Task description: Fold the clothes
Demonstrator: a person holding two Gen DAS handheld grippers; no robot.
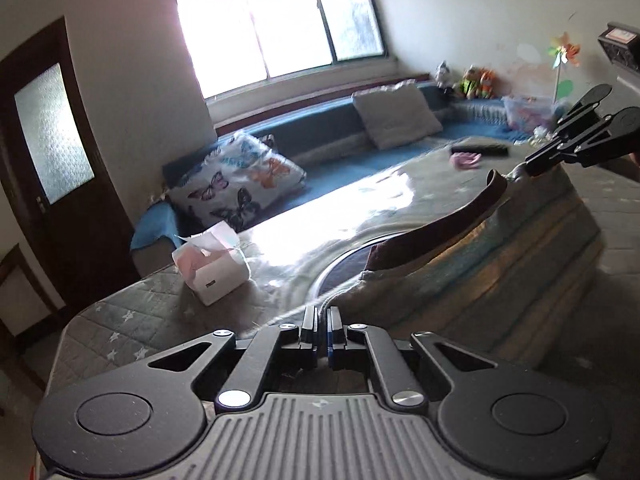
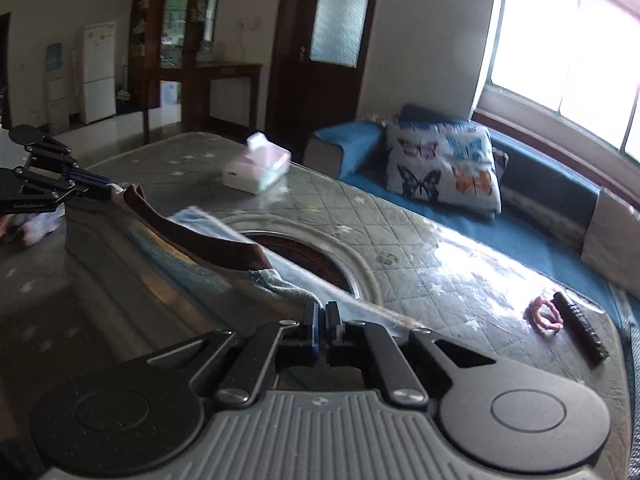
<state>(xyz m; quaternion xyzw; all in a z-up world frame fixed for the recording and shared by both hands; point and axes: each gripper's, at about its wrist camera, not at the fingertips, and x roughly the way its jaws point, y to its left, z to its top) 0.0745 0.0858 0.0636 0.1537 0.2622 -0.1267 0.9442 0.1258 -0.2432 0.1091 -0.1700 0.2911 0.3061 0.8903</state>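
- On the desk [image 2: 420, 240], a quilted star-print cover under clear film, with a round inset at its middle, the garment [image 2: 132, 264] hangs stretched between the two grippers, its lower part draped over the near side.
- The garment is a grey-blue striped top with a brown ribbed neckband [image 1: 452, 216]; the band sags in an arc between the two held points.
- Left gripper [image 1: 322, 334]: jaws drawn together on a pinch of the garment's shoulder edge. In the right wrist view the same gripper [image 2: 105, 191] holds the far end of the neckline.
- Right gripper [image 2: 322, 332]: jaws closed on the cloth at the other shoulder; seen from the left wrist view [image 1: 528, 168], it grips beside the neckband end.
- Step in hand, by my judgement: the top is held up by both shoulders, ready to be laid flat or folded over. Folding appears barely begun.
- Next move calls for both grippers to travel together at even tension and lower the cloth squarely, clear of the tissue box [image 2: 258, 168].
- Bystanding items: a dark remote control [image 2: 582, 330] with a pink object [image 2: 546, 314] just beside it, well apart from the garment.
- Not assessable: sleeves and hem are cut off or hidden; how much cloth sits within either pair of jaws is unclear; both views are blurred.
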